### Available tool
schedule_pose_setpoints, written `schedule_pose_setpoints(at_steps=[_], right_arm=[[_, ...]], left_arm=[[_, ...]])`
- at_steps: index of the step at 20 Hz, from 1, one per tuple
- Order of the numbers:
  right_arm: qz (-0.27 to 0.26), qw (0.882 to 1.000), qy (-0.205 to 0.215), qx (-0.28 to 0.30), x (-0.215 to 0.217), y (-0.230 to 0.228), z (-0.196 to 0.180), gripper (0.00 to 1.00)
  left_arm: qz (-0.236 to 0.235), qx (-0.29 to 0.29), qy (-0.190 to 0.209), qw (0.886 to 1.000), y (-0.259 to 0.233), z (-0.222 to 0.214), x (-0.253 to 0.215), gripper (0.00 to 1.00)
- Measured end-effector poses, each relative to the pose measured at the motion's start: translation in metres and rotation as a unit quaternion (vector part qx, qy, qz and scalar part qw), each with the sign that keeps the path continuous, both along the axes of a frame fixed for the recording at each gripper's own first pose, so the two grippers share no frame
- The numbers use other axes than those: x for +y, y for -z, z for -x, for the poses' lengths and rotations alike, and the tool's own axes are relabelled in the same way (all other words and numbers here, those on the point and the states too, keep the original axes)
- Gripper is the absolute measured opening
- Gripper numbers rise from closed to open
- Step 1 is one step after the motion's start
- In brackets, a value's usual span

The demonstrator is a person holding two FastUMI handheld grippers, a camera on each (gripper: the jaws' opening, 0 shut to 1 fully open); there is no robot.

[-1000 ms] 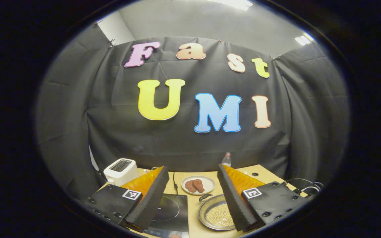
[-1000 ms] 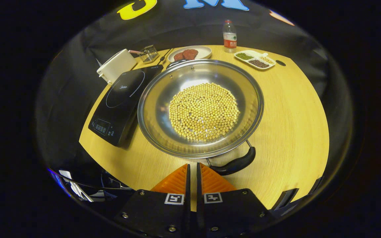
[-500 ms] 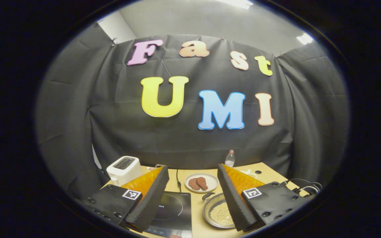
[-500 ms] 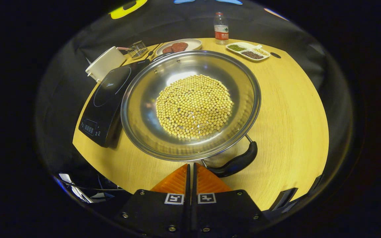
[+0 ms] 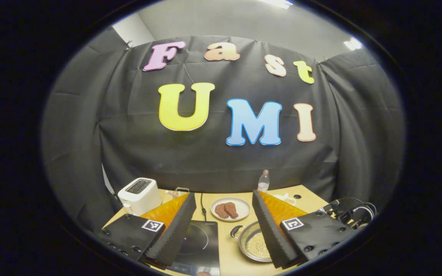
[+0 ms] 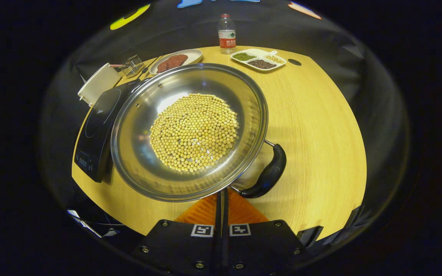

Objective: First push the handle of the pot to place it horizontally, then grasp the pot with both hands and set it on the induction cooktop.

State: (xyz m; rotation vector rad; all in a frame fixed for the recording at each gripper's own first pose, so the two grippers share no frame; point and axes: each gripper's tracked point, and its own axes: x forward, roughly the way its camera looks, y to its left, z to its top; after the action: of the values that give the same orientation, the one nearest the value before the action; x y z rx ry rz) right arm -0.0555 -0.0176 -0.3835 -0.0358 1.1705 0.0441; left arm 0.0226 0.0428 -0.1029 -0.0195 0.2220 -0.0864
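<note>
Right then, the wooden worktop point(image 6: 320, 126) carried everything, and the biggest thing on it was the steel pot point(image 6: 136, 153), its bowl heaped with yellow beans point(image 6: 194, 132). It sat just beside the black induction cooktop point(image 6: 94, 126), its left rim overlapping the cooktop's edge in the right gripper view, but not yet on the burner ring. That nearness made sense: the carry left to you looked short.

Your right gripper point(image 6: 221, 199) had its jaws pressed together, pinching nothing, with the tips tucked right under the pot's near rim, beside the root of the black handle point(image 6: 268, 174). Closed jaws make a firm, blunt pusher, which suited swinging the handle round. I judged the handle still angled, so the pushing step was probably unfinished.

Your left gripper point(image 5: 224, 224) was held back and high, jaws spread wide and empty, framing the cooktop and the pot's far loop handle point(image 5: 235, 231), seemingly ready for the two-handed lift.

Behind stood a toaster point(image 5: 139, 194), a plate of meat point(image 5: 230, 209), a divided dish point(image 6: 258, 60) and a bottle point(image 6: 226, 31), all well apart.
</note>
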Motion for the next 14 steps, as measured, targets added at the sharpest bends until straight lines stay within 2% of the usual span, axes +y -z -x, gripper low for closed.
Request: schedule_pose_setpoints(at_steps=[2,5,6,8,14], right_arm=[[0.014,1.000,0.001,-0.005,-0.011,-0.002,-0.007,0.01],[0.026,1.000,0.014,-0.011,-0.028,-0.003,-0.019,0.01],[0.029,0.999,0.020,-0.013,-0.034,-0.003,-0.025,0.01],[0.031,0.999,0.030,-0.017,-0.042,-0.004,-0.034,0.01],[0.044,0.998,0.044,-0.031,-0.065,-0.009,-0.059,0.01]], left_arm=[[-0.004,0.002,0.005,1.000,0.000,-0.003,-0.004,0.93],[-0.004,0.004,0.009,1.000,0.002,-0.004,-0.008,0.99],[-0.005,0.005,0.010,1.000,0.002,-0.005,-0.008,0.93],[-0.006,0.009,0.011,1.000,0.004,-0.003,-0.009,0.96],[-0.009,0.019,0.009,1.000,0.011,-0.001,-0.009,0.93]])
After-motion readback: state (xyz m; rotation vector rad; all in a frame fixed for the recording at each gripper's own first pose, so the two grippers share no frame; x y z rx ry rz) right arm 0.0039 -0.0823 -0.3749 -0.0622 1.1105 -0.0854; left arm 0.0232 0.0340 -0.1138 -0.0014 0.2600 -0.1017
